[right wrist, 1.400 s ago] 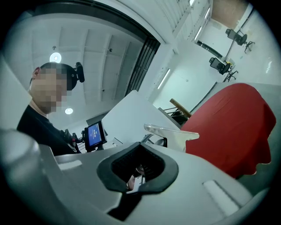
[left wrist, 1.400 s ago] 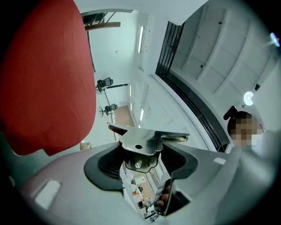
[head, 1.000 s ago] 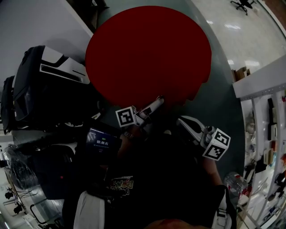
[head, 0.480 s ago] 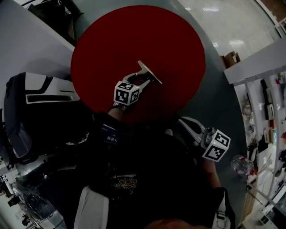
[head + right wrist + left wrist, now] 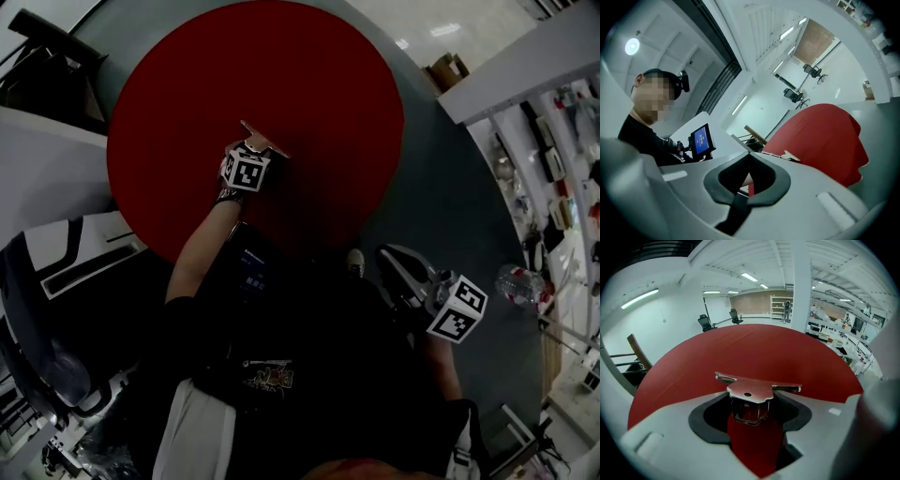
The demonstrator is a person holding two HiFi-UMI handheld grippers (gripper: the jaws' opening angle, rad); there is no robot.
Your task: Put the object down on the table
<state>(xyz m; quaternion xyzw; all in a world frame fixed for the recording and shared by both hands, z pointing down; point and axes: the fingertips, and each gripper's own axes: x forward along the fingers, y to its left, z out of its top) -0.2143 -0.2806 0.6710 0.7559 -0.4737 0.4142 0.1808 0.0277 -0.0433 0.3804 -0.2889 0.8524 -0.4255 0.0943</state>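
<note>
A round red table fills the upper part of the head view. My left gripper is stretched out over it, shut on a flat shiny metal piece with two side wings. In the left gripper view that metal piece sits crosswise at the jaw tips of the left gripper, with the red table beyond. I cannot tell whether it touches the top. My right gripper hangs close to the person's body, off the table edge. In its own view the right gripper is shut and holds nothing.
A black-and-white case lies on the floor at the left. Shelves and a plastic bottle stand at the right. A wooden chair back is beyond the table's left rim. A small screen sits on the person's arm.
My left gripper has travelled from the near table edge out over the red top, carrying the metal piece. The right gripper has stayed by the body.
</note>
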